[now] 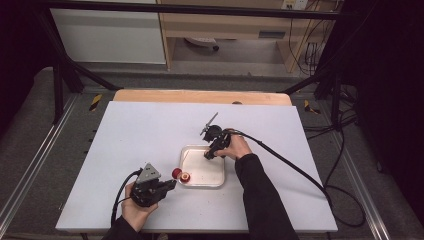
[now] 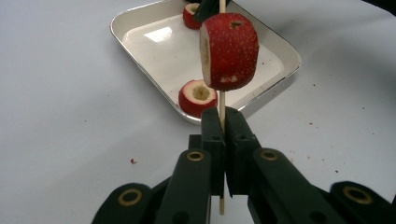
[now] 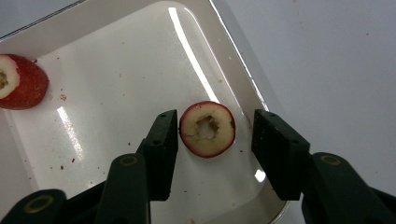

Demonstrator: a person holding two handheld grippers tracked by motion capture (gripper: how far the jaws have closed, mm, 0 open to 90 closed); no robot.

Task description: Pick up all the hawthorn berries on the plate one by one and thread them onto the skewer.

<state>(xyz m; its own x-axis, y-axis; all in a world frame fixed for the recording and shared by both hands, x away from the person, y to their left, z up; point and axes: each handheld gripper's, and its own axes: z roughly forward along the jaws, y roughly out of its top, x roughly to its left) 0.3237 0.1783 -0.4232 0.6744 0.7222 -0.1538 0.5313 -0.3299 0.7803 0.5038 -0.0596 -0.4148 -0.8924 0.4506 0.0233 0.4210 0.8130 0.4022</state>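
My left gripper [image 2: 223, 123] is shut on a thin wooden skewer [image 2: 222, 103] that stands upright. A red cored fruit piece [image 2: 231, 51] is threaded on the skewer above the jaws. In the high view this gripper [image 1: 172, 184] sits just left of the white tray [image 1: 200, 169], near its front left corner. My right gripper [image 3: 215, 120] points down into the tray [image 3: 116, 70], its jaws open on either side of a cored red fruit slice [image 3: 207, 129] lying flat. The left pad is almost at the slice and the right pad stands apart. Another fruit piece [image 3: 21, 81] lies by the tray's other end.
The tray stands near the middle of a white table [image 1: 150, 135]. A wooden edge [image 1: 200, 96] runs along the table's far side. Cables trail from both grippers, the right one [image 1: 290, 162] looping off the table's right side. Small crumbs dot the tray and table.
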